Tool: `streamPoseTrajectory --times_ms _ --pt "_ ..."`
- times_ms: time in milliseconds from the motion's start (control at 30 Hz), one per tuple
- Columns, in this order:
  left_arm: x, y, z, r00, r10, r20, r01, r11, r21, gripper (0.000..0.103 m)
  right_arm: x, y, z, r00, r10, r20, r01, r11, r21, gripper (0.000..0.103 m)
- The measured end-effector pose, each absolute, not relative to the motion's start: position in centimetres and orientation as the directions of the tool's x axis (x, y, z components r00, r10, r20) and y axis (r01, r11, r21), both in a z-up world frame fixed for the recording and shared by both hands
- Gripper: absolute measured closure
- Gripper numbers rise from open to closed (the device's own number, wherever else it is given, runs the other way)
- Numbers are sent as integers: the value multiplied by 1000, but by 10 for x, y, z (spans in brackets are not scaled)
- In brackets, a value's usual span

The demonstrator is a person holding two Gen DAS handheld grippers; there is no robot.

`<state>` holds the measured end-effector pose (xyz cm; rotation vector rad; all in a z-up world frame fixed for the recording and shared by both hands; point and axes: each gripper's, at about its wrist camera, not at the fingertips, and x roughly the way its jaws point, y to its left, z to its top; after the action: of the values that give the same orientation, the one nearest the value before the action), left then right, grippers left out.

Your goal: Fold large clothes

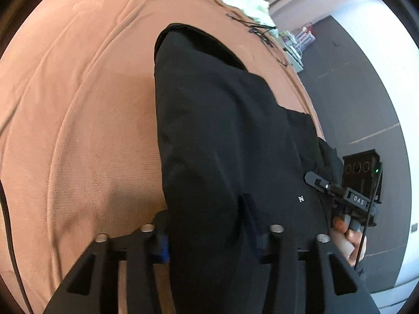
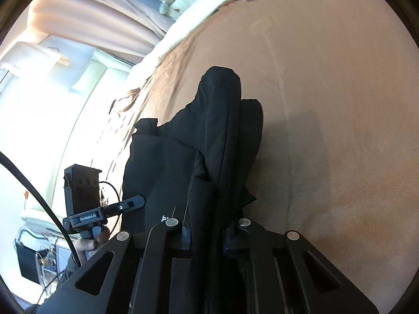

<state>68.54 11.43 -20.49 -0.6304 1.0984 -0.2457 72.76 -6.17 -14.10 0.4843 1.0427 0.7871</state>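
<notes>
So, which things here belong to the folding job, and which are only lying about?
Belong to the job:
- black fabric garment
- left gripper
- right gripper
- brown bed cover under it

Lying about:
- black cables
- white bedding

Glare from a window (image 2: pixel 34 110) washes out the right wrist view; edges are bent by fisheye, slightly blurred
</notes>
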Motion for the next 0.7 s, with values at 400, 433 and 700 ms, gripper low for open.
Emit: streamPoseTrajectory --times_ms 400,433,700 --pt "626 94 -104 546 -498 -673 -24 794 -607 79 641 -74 -50 396 778 -489 -448 628 637 94" --pt "620 89 -95 553 -500 -667 -13 795 -606 79 633 -78 -43 406 777 -482 -453 629 632 94" --pt "582 39 -28 583 -520 -624 67 796 -601 79 570 -128 20 493 749 -443 -481 659 579 94"
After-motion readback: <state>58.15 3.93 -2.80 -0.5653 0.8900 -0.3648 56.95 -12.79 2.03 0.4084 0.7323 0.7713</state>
